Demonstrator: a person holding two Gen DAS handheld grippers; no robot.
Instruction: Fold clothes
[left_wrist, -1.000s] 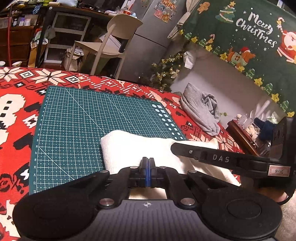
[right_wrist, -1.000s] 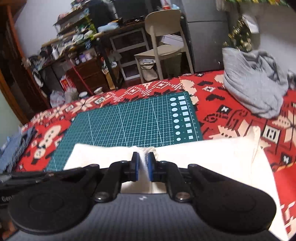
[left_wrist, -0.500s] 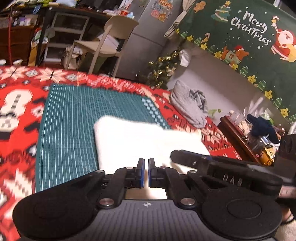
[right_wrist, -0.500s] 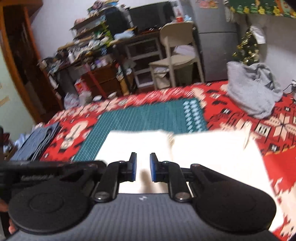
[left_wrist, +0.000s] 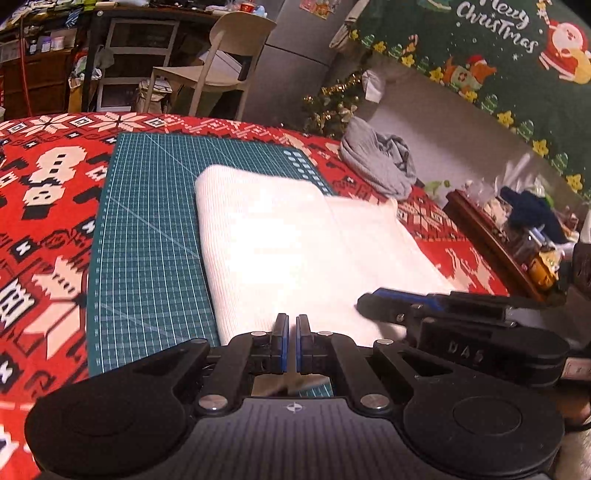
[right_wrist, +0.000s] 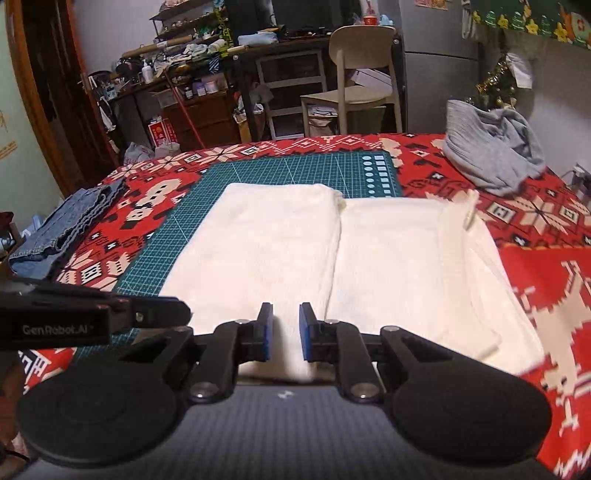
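In the left wrist view, the white garment (left_wrist: 280, 243) is lying flat on the surface, partly over the green cutting mat (left_wrist: 147, 236) and partly over the red patterned cloth (left_wrist: 48, 206). Its left part is looking thicker, as if one layer is resting over another, with a soft rounded edge on the left side. The left hand-held gripper (left_wrist: 291, 341) is hovering at the near edge of the garment, its jaws standing only a narrow gap apart and holding nothing. A grey garment (left_wrist: 380, 166) is sitting crumpled far behind.

In the right wrist view, the white garment (right_wrist: 332, 258) is showing two panels side by side with a seam line running between them; a narrower strip is lying at the right edge. The right hand-held gripper (right_wrist: 286, 332) is standing over the near edge with a wider gap, also gripping nothing. Folded denim (right_wrist: 70, 225) is waiting at the left.

I am judging that the white garment is folded in part but not yet compact, so further folds seem to be remaining, and the grey garment is looking unfolded.
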